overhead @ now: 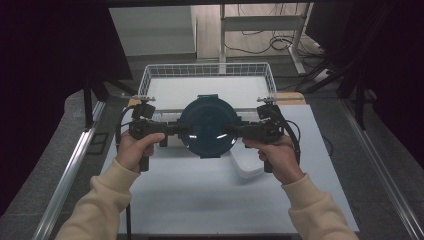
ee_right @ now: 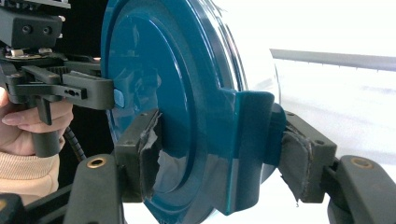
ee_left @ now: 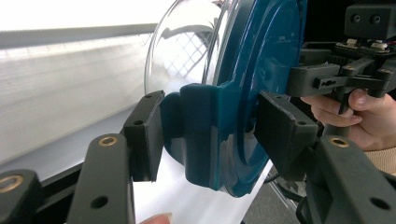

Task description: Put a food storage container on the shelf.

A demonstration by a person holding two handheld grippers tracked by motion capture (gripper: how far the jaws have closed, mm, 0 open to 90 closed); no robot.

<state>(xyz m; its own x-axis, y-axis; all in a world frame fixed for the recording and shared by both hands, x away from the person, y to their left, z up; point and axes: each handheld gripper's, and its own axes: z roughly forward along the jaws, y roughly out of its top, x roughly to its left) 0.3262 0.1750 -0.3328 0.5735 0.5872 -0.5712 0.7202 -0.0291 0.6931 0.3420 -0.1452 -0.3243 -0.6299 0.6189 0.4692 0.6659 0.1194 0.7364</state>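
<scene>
A round container with a teal lid [overhead: 207, 125] over a clear bowl hangs above the white table [overhead: 200, 200], held from both sides. My left gripper [overhead: 182, 129] is shut on the lid's left clip tab, and my right gripper [overhead: 231, 131] is shut on the opposite tab. In the left gripper view the pads [ee_left: 147, 135] clamp the teal tab, the left gripper [ee_left: 215, 135] straddles the teal lid [ee_left: 261, 56], and the clear bowl [ee_left: 187, 51] bulges to the left. In the right gripper view the right gripper [ee_right: 222, 156] grips the teal lid's [ee_right: 154, 70] rim with worn pads [ee_right: 303, 158].
A white wire basket [overhead: 207, 65] stands at the table's far edge, right behind the container. A pale shallow tub [overhead: 247, 165] lies on the table under my right hand. Metal rails run along both sides of the table, with dark curtains beyond.
</scene>
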